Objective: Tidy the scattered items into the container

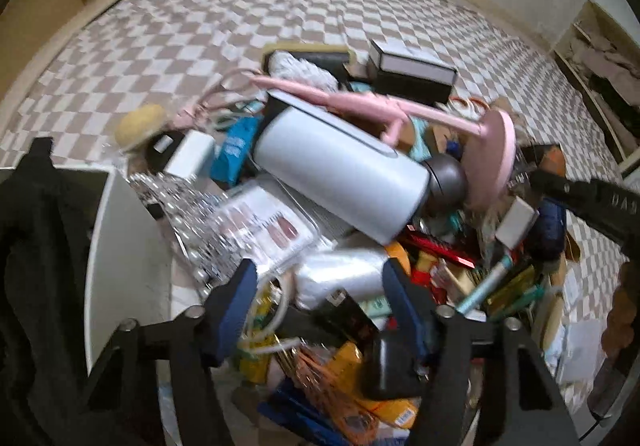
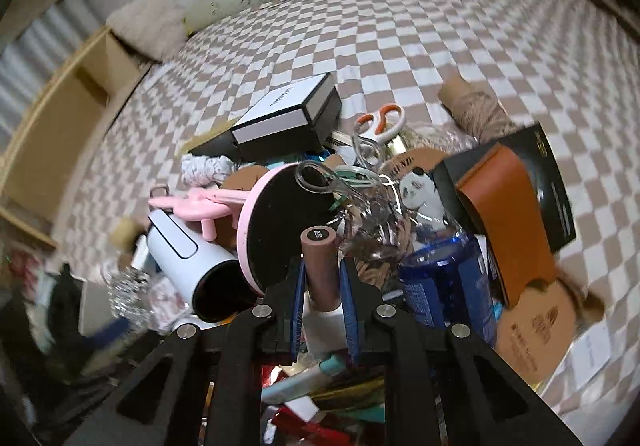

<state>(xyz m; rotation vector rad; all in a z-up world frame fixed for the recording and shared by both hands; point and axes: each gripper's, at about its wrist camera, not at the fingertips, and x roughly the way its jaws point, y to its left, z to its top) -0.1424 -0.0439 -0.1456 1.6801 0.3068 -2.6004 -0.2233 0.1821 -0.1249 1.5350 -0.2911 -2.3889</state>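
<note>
A heap of small household items lies on a bed covered by a checked sheet [image 2: 400, 25].

Right gripper [image 2: 322, 286]: its jaws are clamped on a brown-pink tube [image 2: 318, 266], which stands upright between the blue pads with its flat cap uppermost.

Left gripper [image 1: 320, 306]: its jaws stand apart above the pile. A crinkled clear plastic roll [image 1: 340, 274] lies between the fingertips; whether the pads touch it cannot be told.

Obstacles around the tube:
- The round pink base [image 2: 276, 221] of a pink stand, just beside the tube on its left.
- A white cylinder [image 2: 188, 258] lying on its side, touching that base.
- A clear glass piece [image 2: 340, 189], behind the tube.
- A blue bottle [image 2: 440, 282] with a panda figure [image 2: 420, 193] above it, to the right.
- An orange leather pouch [image 2: 512, 221] leaning on a black box [image 2: 552, 173], further right.

Farther back lie a black-and-white box [image 2: 288, 113] and orange-handled scissors [image 2: 380, 121].

A white container wall [image 1: 124, 258] shows at the left edge of the heap in the left wrist view.
</note>
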